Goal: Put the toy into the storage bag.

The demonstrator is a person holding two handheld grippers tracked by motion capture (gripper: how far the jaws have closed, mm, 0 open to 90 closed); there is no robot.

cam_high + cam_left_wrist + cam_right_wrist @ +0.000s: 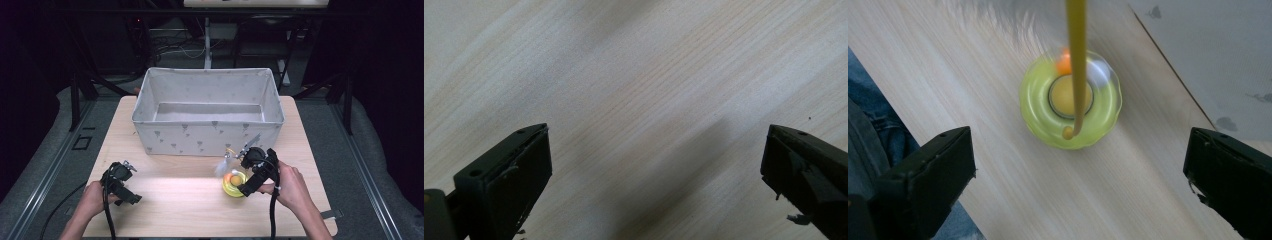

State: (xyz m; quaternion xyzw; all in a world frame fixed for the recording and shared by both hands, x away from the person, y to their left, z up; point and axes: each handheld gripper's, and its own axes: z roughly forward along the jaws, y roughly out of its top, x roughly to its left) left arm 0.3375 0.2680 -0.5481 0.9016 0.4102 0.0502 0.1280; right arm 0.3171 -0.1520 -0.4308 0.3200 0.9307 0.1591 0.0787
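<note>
A yellow-green ring toy [234, 184] with an orange ball in its track lies on the wooden table [175, 205], right of centre. In the right gripper view the ring toy [1070, 102] sits straight ahead, with a thin yellow wand [1076, 60] rising from its middle and a white feather tuft [998, 15] blurred behind. My right gripper [246, 186] [1078, 175] hovers just over the toy, open, with nothing between its jaws. My left gripper [121, 186] [656, 170] is open over bare wood at the front left.
A large grey fabric box [207, 132] with small tree prints stands across the back half of the table, open at the top and showing nothing inside. Its wall [1208, 50] is close beyond the toy. Cables trail from both grippers off the front edge.
</note>
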